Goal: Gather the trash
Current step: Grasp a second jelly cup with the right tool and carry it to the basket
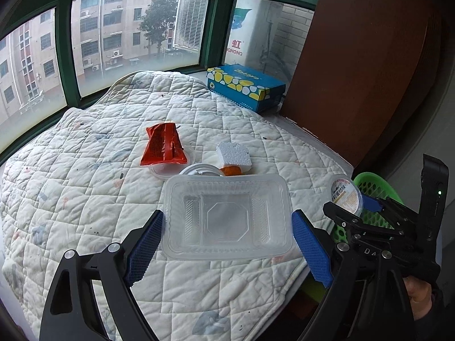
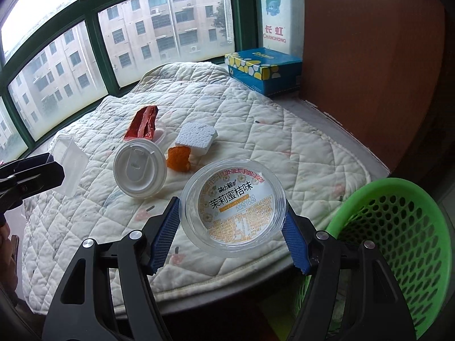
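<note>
the right gripper (image 2: 231,224) is clamping its blue ribbed pads on opposite sides of the clear round cup (image 2: 233,208), holding it by the rim so the printed foil lid is facing the camera, which is probably the surest purchase on a thin, slippery wall. it is hanging above the near edge of the quilt (image 2: 284,153), just beside the green basket (image 2: 403,227), whose perforated plastic wall is sitting below and to the right, well placed to take a drop. the left gripper (image 1: 227,241) is holding the clear rectangular tray (image 1: 227,216) between its pads across the long axis; the pads look to be touching the tray's flanged ends, though the transparent edge is making the contact hard to confirm. the tray is shallow, ribbed and flimsy, so a wide, light grip is suiting it. still lying on the quilted, stained cloth are a crinkled red foil wrapper (image 1: 165,145), a white round lid (image 2: 140,168), a white dimpled foam block (image 1: 233,155) and a small orange piece (image 2: 178,157), all clustered near the middle. a blue and yellow tissue box (image 1: 246,86) is standing by the window.
</note>
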